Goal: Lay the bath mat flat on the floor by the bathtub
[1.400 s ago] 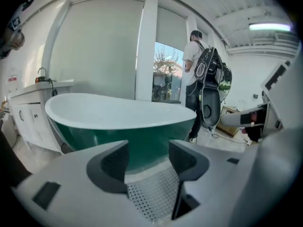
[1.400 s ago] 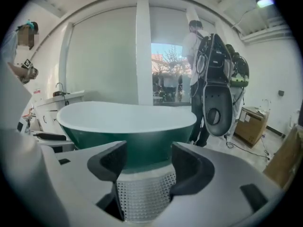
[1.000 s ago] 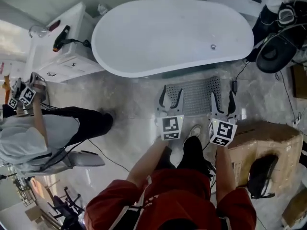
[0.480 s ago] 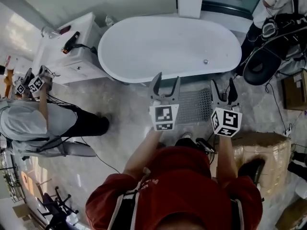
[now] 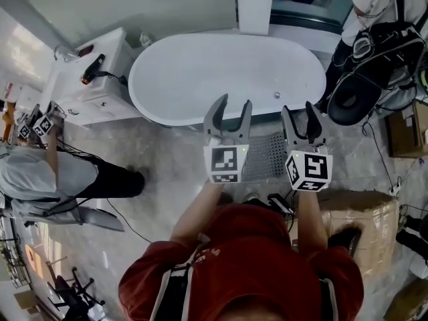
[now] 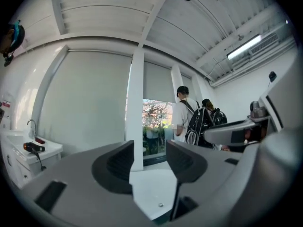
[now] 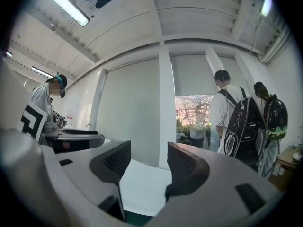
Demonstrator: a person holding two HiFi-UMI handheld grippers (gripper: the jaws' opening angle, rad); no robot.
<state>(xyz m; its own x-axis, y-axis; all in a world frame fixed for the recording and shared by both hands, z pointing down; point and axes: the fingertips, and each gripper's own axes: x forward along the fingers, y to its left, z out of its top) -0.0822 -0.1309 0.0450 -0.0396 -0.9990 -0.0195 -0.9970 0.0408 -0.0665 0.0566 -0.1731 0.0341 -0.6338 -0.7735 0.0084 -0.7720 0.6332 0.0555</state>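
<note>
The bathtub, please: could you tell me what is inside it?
Only a small drain shows inside the bathtub. The left tool and right tool cover parts of its near side.

The floor is pale grey marbled stone, glossy. A white cabinet stands against the pale wall at the left, with a tap over its sink. A white pillar rises beside a window that shows trees in daylight. Overhead, a white panelled ceiling carries lit tube lamps — and a brown box sits at the right.
</note>
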